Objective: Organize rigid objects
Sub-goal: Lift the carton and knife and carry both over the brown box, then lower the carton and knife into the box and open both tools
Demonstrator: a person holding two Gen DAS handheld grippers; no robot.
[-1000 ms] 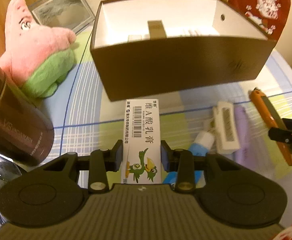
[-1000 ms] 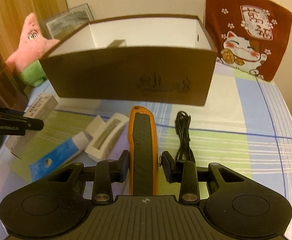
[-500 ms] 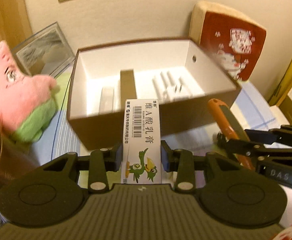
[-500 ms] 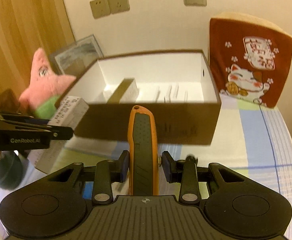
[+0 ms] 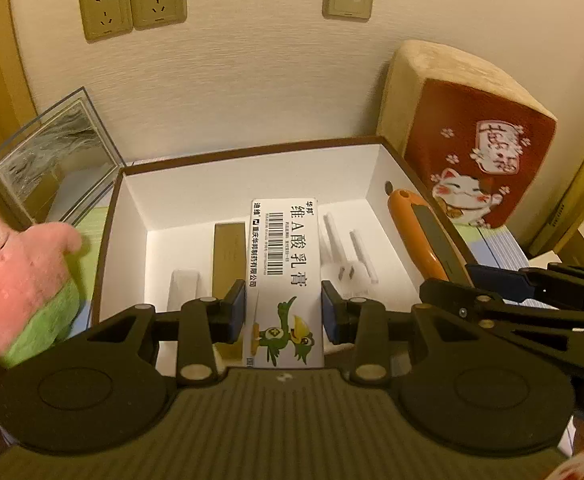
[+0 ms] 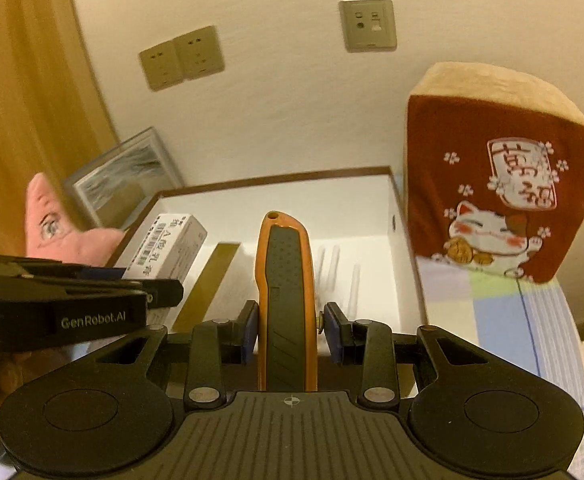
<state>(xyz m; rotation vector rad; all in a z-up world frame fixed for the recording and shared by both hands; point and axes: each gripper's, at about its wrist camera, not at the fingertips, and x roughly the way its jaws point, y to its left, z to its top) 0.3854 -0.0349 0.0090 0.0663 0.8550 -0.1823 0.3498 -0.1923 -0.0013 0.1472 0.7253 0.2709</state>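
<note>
My left gripper (image 5: pixel 283 312) is shut on a white ointment carton (image 5: pixel 282 276) with a barcode and a green bird, held above the open brown box (image 5: pixel 110 240). My right gripper (image 6: pixel 290 326) is shut on an orange and black utility knife (image 6: pixel 286 280), also held over the box (image 6: pixel 408 264). The knife shows in the left wrist view (image 5: pixel 420 240) at the box's right wall. The carton shows in the right wrist view (image 6: pixel 164 246) at the left. Inside the white box lie a gold bar (image 5: pixel 228 248), a white block (image 5: pixel 184 288) and a white plug (image 5: pixel 348 260).
A pink and green star plush (image 5: pixel 20 288) sits left of the box. A framed picture (image 5: pixel 52 160) leans on the wall behind it. A red lucky-cat cushion (image 6: pixel 500 192) stands right of the box on the checked cloth (image 6: pixel 532 312). Wall sockets (image 5: pixel 132 4) are above.
Both grippers have lifted their objects off the table and moved forward and up. They now hang over the open box, which I see from above.
</note>
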